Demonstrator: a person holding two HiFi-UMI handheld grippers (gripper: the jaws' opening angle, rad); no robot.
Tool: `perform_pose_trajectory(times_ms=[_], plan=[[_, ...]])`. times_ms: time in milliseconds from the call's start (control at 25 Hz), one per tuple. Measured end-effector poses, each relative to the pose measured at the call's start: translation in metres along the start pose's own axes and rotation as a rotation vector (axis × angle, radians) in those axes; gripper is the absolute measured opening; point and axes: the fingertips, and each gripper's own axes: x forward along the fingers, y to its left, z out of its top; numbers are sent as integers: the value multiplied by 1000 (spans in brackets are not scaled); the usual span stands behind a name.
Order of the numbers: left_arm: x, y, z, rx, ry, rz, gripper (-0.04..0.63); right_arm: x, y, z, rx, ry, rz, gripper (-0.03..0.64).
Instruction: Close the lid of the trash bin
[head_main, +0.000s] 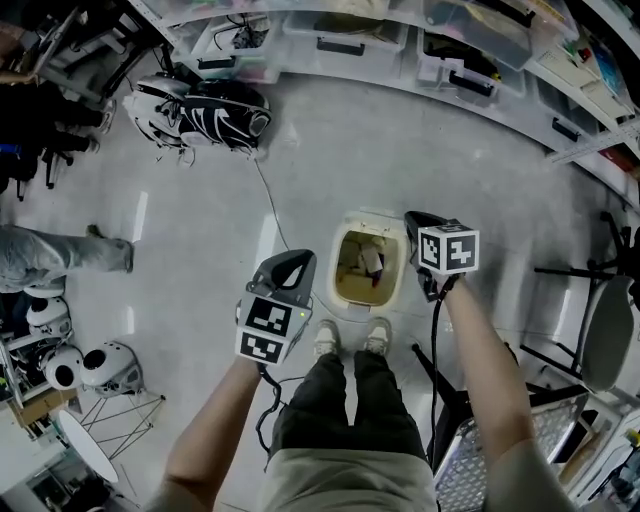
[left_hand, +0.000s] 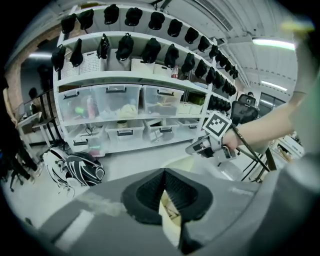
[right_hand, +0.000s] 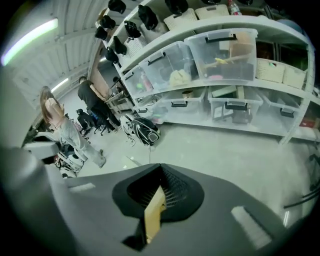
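On glossy grey floor (head_main: 450, 170), open trash bin (head_main: 336, 270).

The trash bin (head_main: 336, 275) is showing cream outside, tan inside; upper left, a bag (head_main: 225, 115) is showing black with white streaks.

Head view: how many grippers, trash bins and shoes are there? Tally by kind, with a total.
Grippers: 2 (left gripper, right gripper)
Trash bins: 1 (trash bin, open, its inside showing)
Shoes: 2 (left shoe, right shoe)
Total: 5
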Motion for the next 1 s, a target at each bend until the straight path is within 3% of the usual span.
perform_pose_trajectory(times_ms=[320,560,680,1000], plan=[[4,-10,-39,-63,69,-41,2,-21,37,-89,82,40,57,5],[17,-23,-79,-100,110,-94,2,-2,49,-187,143,191,63,3],[27,-29,-108,-79,148,-107,2,19,46,-219,167,234,62,3],[51,-48,-172,-95,227,-140,2,74,26,-293,112,345,29,3]])
